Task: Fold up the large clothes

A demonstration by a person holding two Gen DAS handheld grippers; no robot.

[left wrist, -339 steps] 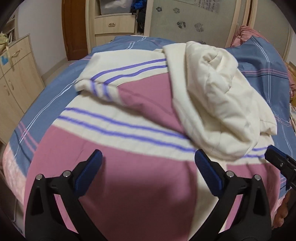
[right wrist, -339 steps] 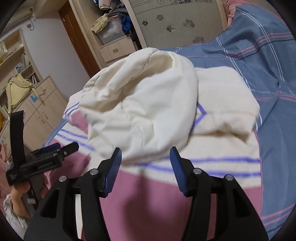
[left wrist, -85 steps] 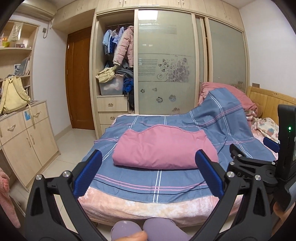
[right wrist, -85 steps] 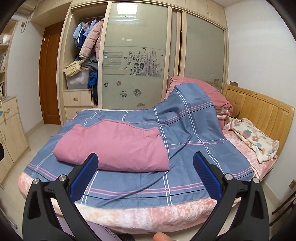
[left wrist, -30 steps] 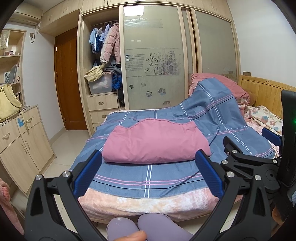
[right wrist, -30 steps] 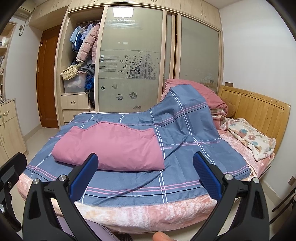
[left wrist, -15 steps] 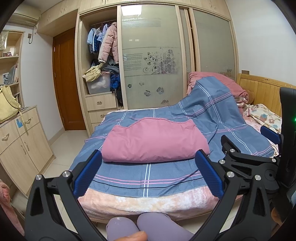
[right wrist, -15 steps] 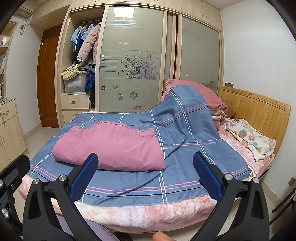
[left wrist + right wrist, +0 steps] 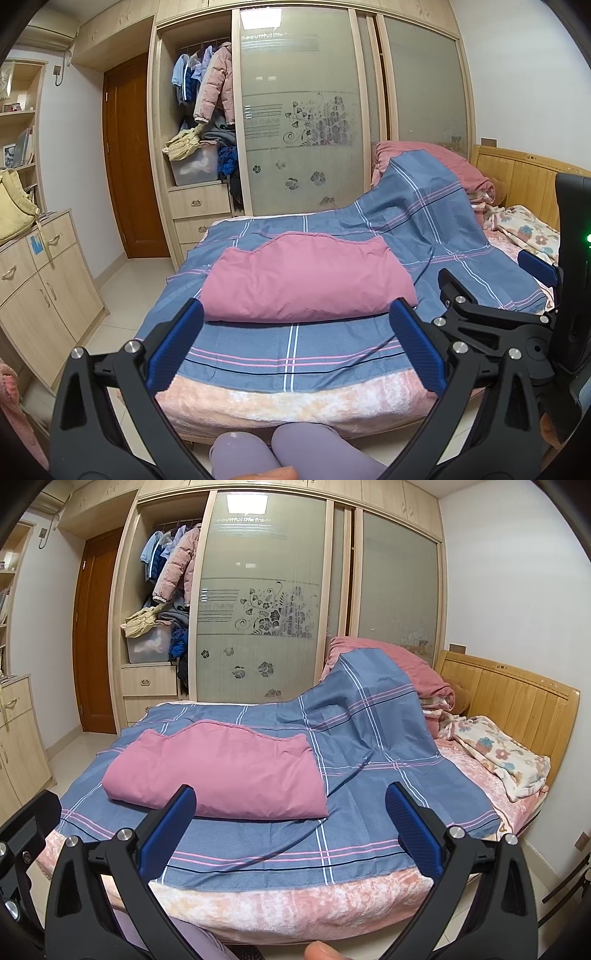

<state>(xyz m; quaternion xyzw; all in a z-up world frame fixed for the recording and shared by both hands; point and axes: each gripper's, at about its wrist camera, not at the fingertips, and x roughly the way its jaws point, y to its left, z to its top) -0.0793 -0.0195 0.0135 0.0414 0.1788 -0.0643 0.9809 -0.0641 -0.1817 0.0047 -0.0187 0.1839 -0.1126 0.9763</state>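
Pink garment folded on bed; both grippers spread, empty.

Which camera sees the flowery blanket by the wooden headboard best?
The right wrist view: the flowery blanket lies fully in sight beside the headboard. In the left wrist view, the other gripper's black body hides part of it.
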